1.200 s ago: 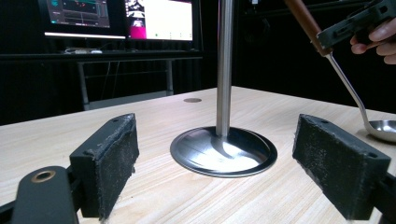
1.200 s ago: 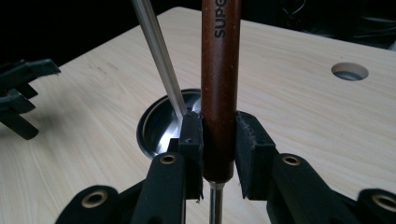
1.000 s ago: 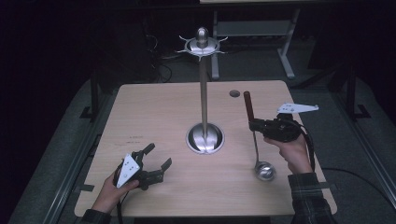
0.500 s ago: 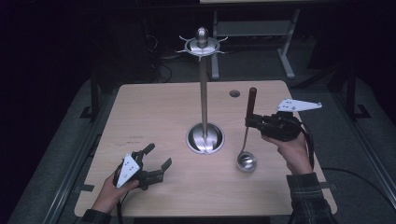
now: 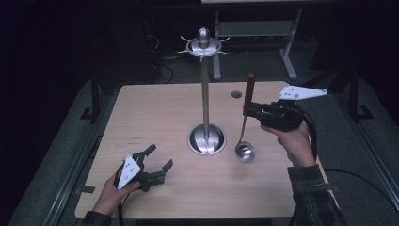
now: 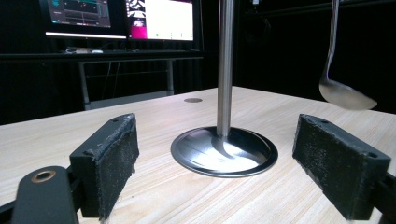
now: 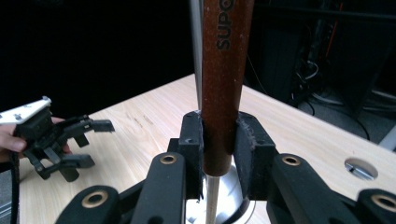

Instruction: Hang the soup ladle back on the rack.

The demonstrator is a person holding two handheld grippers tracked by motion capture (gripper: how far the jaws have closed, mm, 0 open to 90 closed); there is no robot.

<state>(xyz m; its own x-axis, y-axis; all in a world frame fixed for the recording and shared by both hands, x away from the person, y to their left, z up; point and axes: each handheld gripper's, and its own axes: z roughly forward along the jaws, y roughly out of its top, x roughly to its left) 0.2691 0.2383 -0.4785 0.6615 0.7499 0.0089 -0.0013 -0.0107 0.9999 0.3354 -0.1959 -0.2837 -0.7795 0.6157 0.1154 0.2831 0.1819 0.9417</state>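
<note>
A steel ladle (image 5: 244, 151) with a brown wooden handle (image 7: 225, 70) hangs upright, bowl down, just above the table. My right gripper (image 5: 248, 111) is shut on the lower end of that handle, right of a tall chrome hanging stand (image 5: 205, 89) with hooks at its top. The stand's round base (image 6: 224, 151) sits mid-table, and the ladle bowl (image 6: 346, 94) hovers right of the pole. My left gripper (image 5: 155, 163) rests low at the table's front left, open, with nothing between its pads (image 6: 112, 163).
The wooden table (image 5: 155, 117) has a small round hole (image 5: 236, 94) at its back right. Dark floor and rails surround the table. Monitors (image 6: 121, 18) glow beyond the far edge. The left gripper (image 7: 56, 140) lies farther off in the right gripper view.
My right gripper has lifted the ladle off the table and swung it upright, its bowl moving left toward the stand's base. The left gripper has stayed put.
</note>
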